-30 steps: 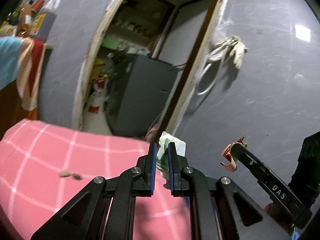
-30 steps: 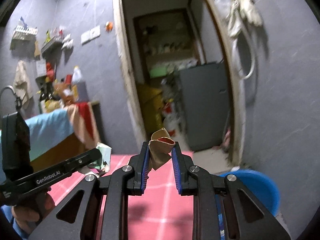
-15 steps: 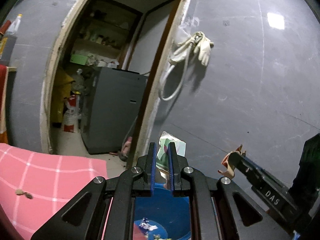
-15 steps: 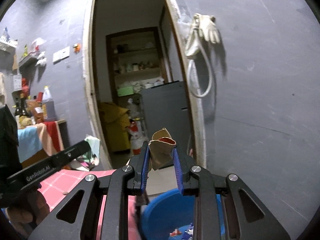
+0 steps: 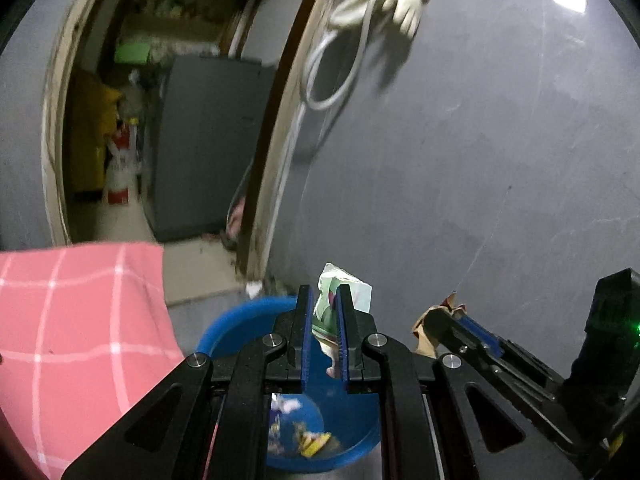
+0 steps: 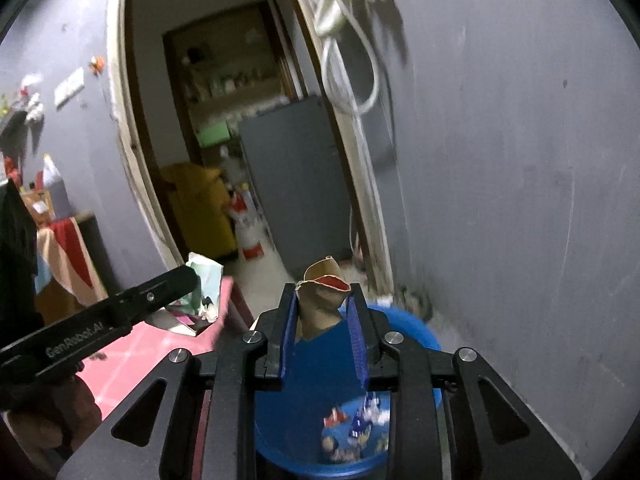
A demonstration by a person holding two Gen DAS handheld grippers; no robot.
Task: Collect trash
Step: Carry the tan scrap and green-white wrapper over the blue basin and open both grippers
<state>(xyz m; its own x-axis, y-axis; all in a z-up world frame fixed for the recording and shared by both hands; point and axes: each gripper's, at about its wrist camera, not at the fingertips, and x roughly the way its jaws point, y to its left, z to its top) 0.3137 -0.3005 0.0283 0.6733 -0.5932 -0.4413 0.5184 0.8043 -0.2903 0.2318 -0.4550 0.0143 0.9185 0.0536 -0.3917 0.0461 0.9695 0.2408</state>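
Left wrist view: left gripper (image 5: 324, 312) pinches a crumpled green-white paper wrapper (image 5: 344, 294), upright, above the round blue plastic bin (image 5: 236, 320). Right gripper (image 6: 322, 308) clasps a folded brown paper scrap (image 6: 320, 300), its long axis upright, over the bin beside the pink checked tablecloth's (image 5: 80, 320) edge.

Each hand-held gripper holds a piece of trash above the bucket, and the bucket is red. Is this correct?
Not quite: the bucket is blue, as both wrist views show. The rest holds: the left hand-held gripper grips a green-and-white wrapper and the right hand-held gripper a brown paper scrap above it.

both grippers now hang over the blue bin (image 5: 224, 330), having swung off the pink-checked counter (image 5: 80, 320); right gripper (image 6: 322, 312) fingers stand wider.
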